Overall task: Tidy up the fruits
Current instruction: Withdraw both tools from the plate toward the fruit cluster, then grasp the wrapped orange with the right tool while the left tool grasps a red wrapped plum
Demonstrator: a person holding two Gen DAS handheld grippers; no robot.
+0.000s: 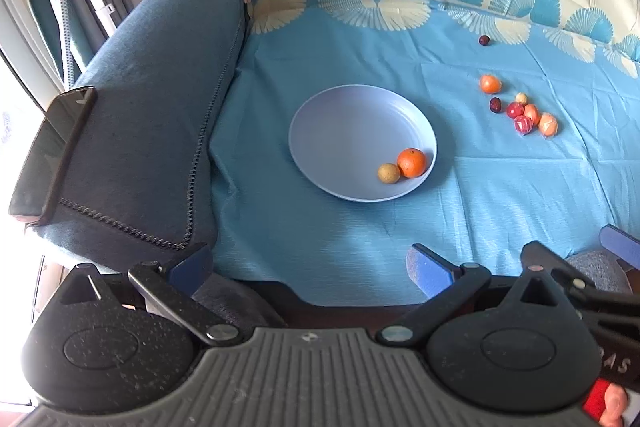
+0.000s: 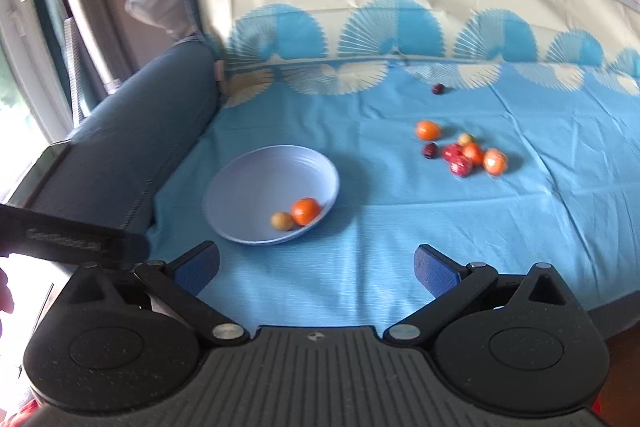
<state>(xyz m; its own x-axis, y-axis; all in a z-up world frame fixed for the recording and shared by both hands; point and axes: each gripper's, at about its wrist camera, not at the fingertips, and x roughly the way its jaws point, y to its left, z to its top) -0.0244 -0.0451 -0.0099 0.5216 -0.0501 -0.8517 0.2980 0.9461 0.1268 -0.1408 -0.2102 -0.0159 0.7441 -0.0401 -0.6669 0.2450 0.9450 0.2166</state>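
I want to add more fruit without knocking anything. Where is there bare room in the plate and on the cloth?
The plate is bare across its far and left parts; only the orange and a yellowish fruit sit at its near right rim. The cloth is bare between plate and grippers. It is crowded at the fruit cluster right of the plate.

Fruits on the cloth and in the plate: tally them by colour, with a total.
Orange, unwrapped: 2, one in the plate at, one on the cloth at
Orange, wrapped: 2
Red, wrapped: 2
Dark red: 2
Yellow-tan: 2
Total: 10
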